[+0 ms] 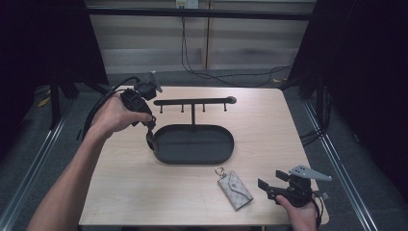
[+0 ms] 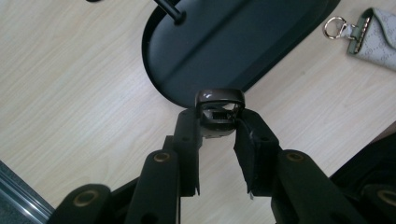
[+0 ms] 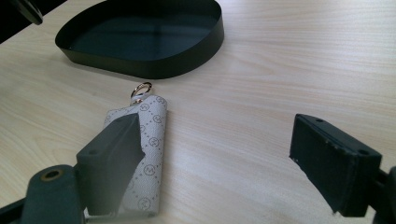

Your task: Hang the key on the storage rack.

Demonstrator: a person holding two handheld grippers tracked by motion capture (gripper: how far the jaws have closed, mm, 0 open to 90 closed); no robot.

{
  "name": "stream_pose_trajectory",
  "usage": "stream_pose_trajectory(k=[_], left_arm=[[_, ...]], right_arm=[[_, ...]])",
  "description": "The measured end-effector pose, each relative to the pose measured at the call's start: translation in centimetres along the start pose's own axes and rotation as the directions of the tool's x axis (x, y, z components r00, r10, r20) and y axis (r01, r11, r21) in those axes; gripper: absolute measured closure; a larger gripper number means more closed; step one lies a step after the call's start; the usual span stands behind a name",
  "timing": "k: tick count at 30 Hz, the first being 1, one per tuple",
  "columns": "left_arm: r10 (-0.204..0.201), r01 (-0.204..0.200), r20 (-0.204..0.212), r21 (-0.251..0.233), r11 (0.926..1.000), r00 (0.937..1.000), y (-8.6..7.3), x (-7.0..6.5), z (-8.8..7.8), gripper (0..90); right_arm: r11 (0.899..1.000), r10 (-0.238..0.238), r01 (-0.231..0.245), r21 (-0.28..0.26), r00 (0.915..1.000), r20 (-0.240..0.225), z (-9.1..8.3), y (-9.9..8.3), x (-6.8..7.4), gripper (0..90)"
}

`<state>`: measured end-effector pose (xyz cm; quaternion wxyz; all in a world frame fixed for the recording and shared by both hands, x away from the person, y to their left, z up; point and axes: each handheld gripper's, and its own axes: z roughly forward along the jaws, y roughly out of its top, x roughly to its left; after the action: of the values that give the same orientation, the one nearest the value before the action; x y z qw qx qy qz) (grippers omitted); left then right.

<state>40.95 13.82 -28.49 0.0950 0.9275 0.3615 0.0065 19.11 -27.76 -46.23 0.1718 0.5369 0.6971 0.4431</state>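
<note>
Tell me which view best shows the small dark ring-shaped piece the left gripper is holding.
The left gripper view: the dark ring-shaped piece sits close up between the left gripper jaws, above the black tray. In the high view it is a small dark shape at the tray's left rim, its form unclear.

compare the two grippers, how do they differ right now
The left gripper is shut on a small dark ring-shaped piece; the right gripper stands wide open and holds nothing. The left gripper hangs over the left end of the black tray; the right gripper sits low at the table's near edge beside the grey key pouch. Both are black, two-jawed and hand-held.
</note>
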Motion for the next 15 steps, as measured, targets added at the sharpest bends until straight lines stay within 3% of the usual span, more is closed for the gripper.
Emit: stream_pose_trajectory(k=[11, 15], left_arm=[[-0.029, 0.029, 0.002, 0.038, 0.9989, 0.9996, 2.6, 0.6, 1.2, 70.8], [-0.062, 0.062, -0.005, 0.018, 0.9979, 0.9981, 3.0, 1.2, 2.0, 70.8]], right_arm=[[1.0, -0.008, 0.008, -0.001, 1.0, -0.003, -0.1, 0.0, 0.0, 16.6], [1.0, -0.007, 0.007, 0.001, 1.0, -0.003, -0.1, 0.0, 0.0, 16.6]])
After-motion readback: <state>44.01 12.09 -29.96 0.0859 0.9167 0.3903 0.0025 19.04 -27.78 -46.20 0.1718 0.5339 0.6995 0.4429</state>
